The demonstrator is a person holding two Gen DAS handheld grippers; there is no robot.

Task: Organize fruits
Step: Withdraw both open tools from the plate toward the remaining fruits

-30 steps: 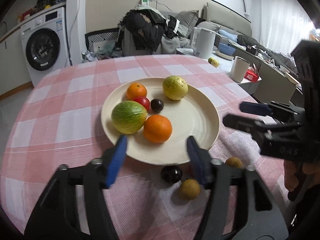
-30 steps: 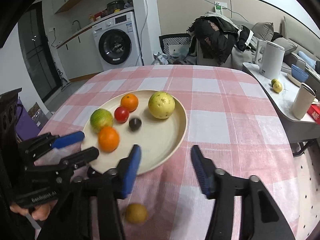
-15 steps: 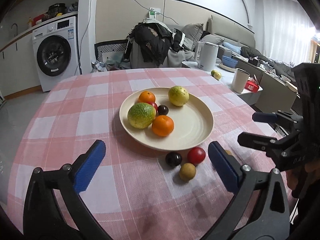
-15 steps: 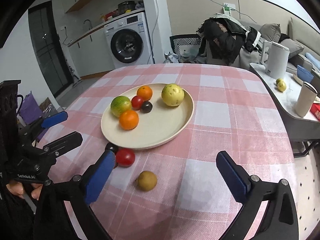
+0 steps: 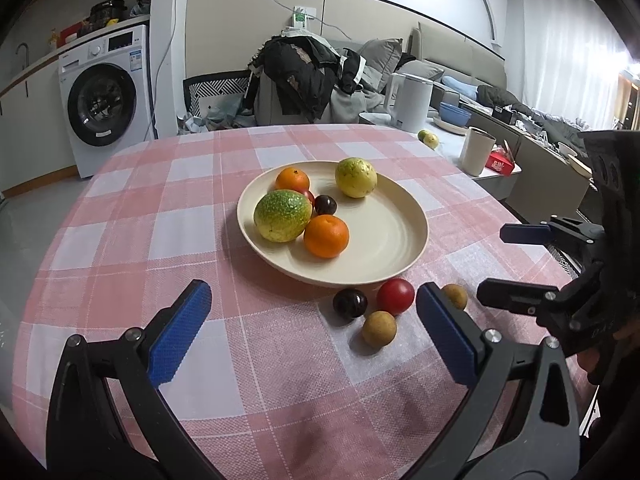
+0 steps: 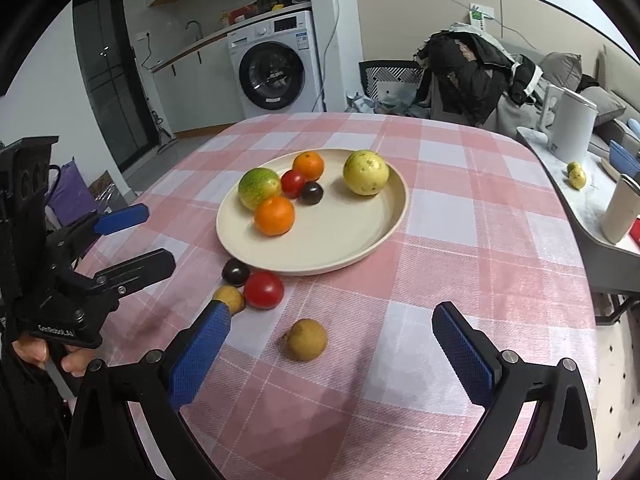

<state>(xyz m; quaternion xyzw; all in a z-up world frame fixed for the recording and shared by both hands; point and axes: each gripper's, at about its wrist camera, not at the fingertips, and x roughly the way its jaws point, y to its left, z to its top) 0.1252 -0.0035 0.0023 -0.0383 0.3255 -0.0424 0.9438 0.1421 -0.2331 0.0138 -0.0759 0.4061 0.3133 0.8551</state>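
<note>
Both our grippers, left gripper (image 5: 312, 332) and right gripper (image 6: 340, 348), have just opened wide, nothing between the fingers. Four fruits sit on the surface just near the plate (image 6: 360, 248). Next: we close on the brown fruit (image 6: 307, 339), lift it onto the plate.

Woven pink-and-white checked tablecloth (image 5: 192, 216), matt and coarse; smooth cream plate (image 5: 384, 236) with a soft sheen; glossy red tomato (image 6: 263, 289); dimpled orange (image 5: 326, 236); textured blue pads (image 6: 199, 350) on matt black plastic

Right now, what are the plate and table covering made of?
Plate: cream, matte, faint concentric rings; looks like plastic or bamboo fibre, but glazed ceramic can't be ruled out. Table covering: pink-and-white checked woven cloth, with visible weave texture and a soft drape at the edge.
</note>
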